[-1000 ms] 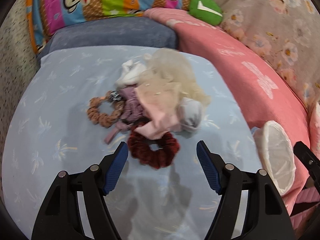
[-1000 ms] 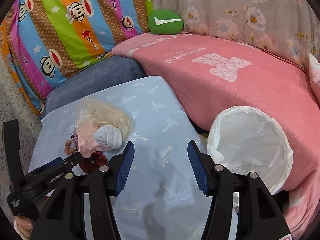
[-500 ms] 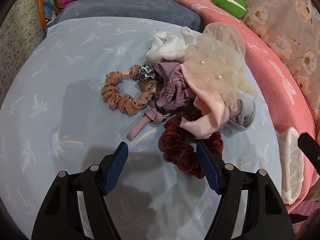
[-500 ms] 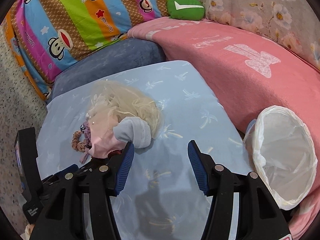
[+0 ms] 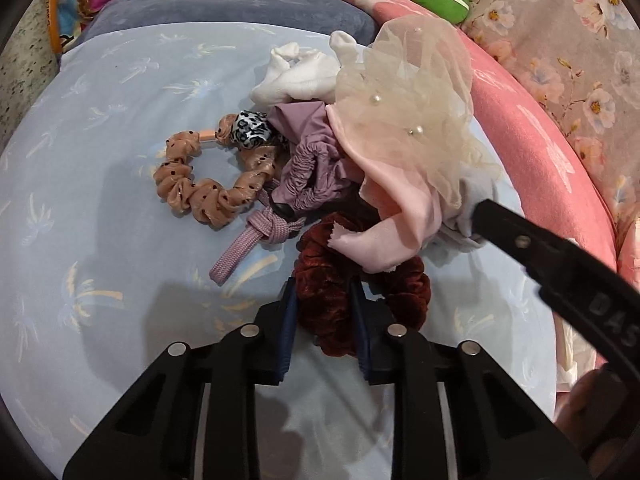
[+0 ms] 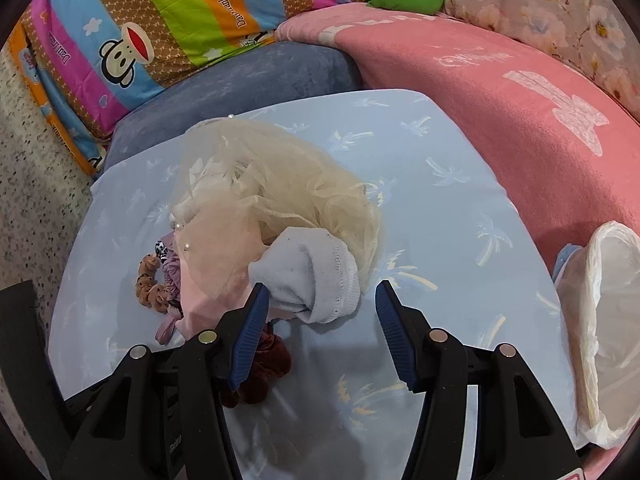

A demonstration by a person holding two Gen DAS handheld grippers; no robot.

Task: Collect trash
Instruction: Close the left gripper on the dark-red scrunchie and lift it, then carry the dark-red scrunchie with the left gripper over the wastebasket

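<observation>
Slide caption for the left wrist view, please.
Left gripper shut on dark red scrunchie at the edge of a pile of hair ties.

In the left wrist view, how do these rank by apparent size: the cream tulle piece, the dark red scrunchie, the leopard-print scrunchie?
Largest to smallest:
1. cream tulle piece
2. dark red scrunchie, though it lies nearest the camera, which inflates it
3. leopard-print scrunchie, clearly smallest and partly hidden
</observation>
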